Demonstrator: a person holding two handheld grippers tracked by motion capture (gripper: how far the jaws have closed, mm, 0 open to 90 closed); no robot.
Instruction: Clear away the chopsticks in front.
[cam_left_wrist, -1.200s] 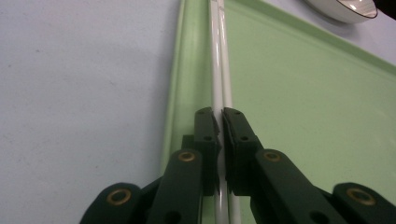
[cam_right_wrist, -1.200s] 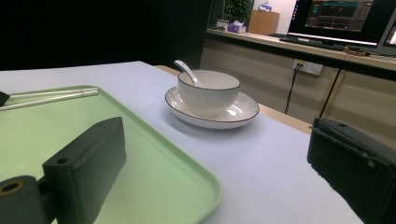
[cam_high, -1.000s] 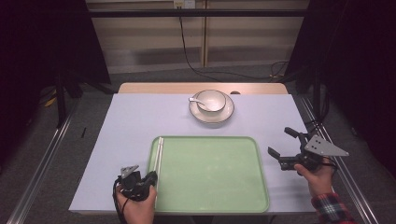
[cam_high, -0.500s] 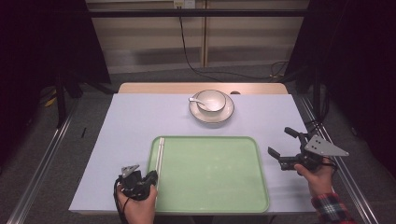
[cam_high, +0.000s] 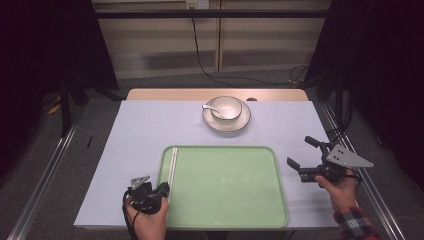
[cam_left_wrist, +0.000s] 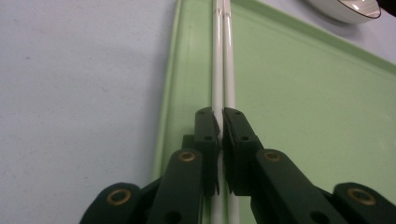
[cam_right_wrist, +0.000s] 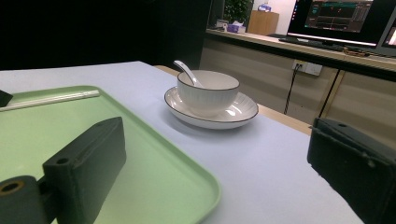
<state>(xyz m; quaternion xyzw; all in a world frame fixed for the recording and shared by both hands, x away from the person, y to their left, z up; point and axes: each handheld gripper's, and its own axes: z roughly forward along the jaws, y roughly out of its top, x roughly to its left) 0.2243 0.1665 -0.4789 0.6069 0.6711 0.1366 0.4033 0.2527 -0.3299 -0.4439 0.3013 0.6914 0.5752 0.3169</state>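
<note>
From the high view, the left tongs (cam_high: 162, 189) sat at the near left corner of the green tray (cam_high: 225, 220), low against its rim, pressed shut on the near ends of a pair of white chopsticks (cam_high: 173, 165) that lay side by side along the tray's left edge; that placement likely kept them parallel and easy to pinch from the end. The right tongs (cam_high: 304, 159) rested off the tray's right side, above the lilac desk (cam_high: 135, 145), spread wide and holding nothing, apparently waiting their turn. Well beyond the tray stood a white bowl (cam_high: 226, 107) on a saucer (cam_high: 242, 121), with a spoon (cam_high: 209, 107) leaning in the bowl, set apart so the tray stayed free for laying the setting. In the left gripper view, the two black pads (cam_left_wrist: 207, 128) were closed almost together on the chopsticks (cam_left_wrist: 222, 56), which ran straight away along the inside of the tray's raised rim (cam_left_wrist: 170, 84); the grip looked to be at the very end, which would give leverage but little control of the far tips. In the right gripper view, the jaws stood far apart with only the tray (cam_right_wrist: 154, 154) and desk (cam_right_wrist: 261, 172) between them, aimed toward the bowl (cam_right_wrist: 208, 91), saucer (cam_right_wrist: 233, 114) and spoon (cam_right_wrist: 186, 72), which suggested that these were the next things to fetch.
</note>
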